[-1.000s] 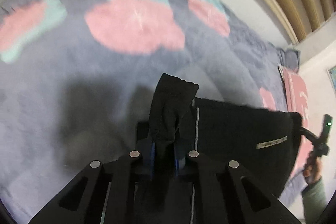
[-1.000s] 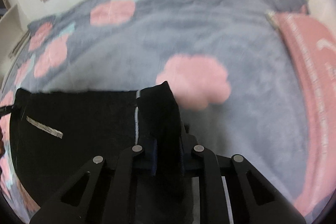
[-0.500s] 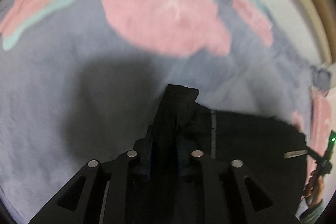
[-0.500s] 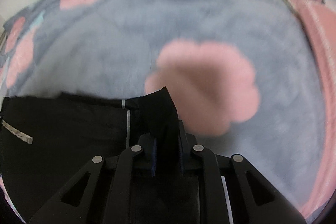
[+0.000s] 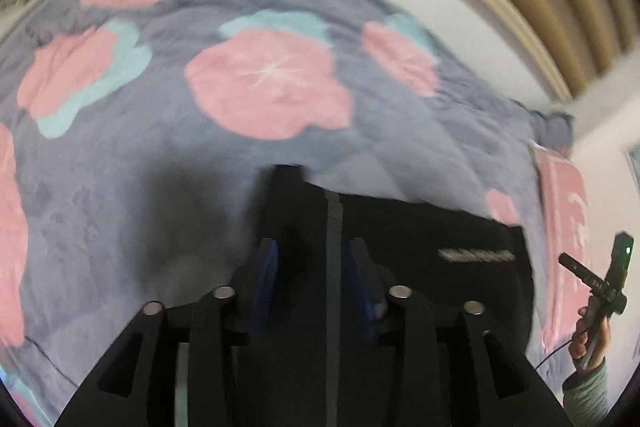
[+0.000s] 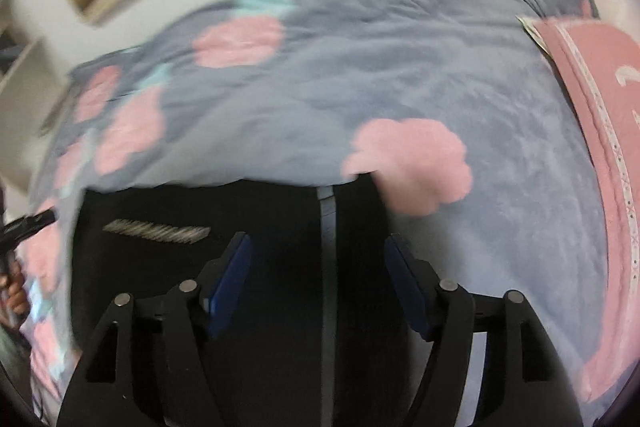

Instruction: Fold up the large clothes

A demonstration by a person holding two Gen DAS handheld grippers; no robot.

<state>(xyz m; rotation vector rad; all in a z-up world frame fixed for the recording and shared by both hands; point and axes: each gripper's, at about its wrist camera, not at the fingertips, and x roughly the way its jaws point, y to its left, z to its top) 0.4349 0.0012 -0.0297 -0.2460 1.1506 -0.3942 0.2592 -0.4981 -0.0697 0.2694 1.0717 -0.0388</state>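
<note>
Left wrist view, from nine o'clock across to three: grey blanket (image 5: 120, 187) with pink flowers filling the left half and spreading up toward twelve; black garment (image 5: 420, 247) lying on it from the centre out to about four o'clock, a pale stripe running down its near edge and a small pale label toward three. Left gripper (image 5: 312, 267) sitting at six o'clock, blue pads (image 5: 264, 275) spread apart, dark cloth lying between them but not being pinched as far as the blur allows telling. Far at four o'clock, a hand (image 5: 588, 339) holding the other tool's handle.

Right wrist view, same order: black garment (image 6: 192, 267) occupying seven to nine o'clock and reaching under the tool, its pale label near nine; right gripper (image 6: 320, 275) at six o'clock, blue pads (image 6: 232, 275) standing wide apart with the striped hem lying loose between them; grey blanket (image 6: 400, 67) stretching from centre to three o'clock, a pink pillow (image 6: 592, 107) at the two o'clock edge.

Judging by both pairs of fingers gaping over flat cloth: letting go after laying one fold onto the bed. Next move probably calling for drawing both tools clear without dragging the hem, then picking fresh grip points on an edge for a further fold, keeping the layers aligned.
</note>
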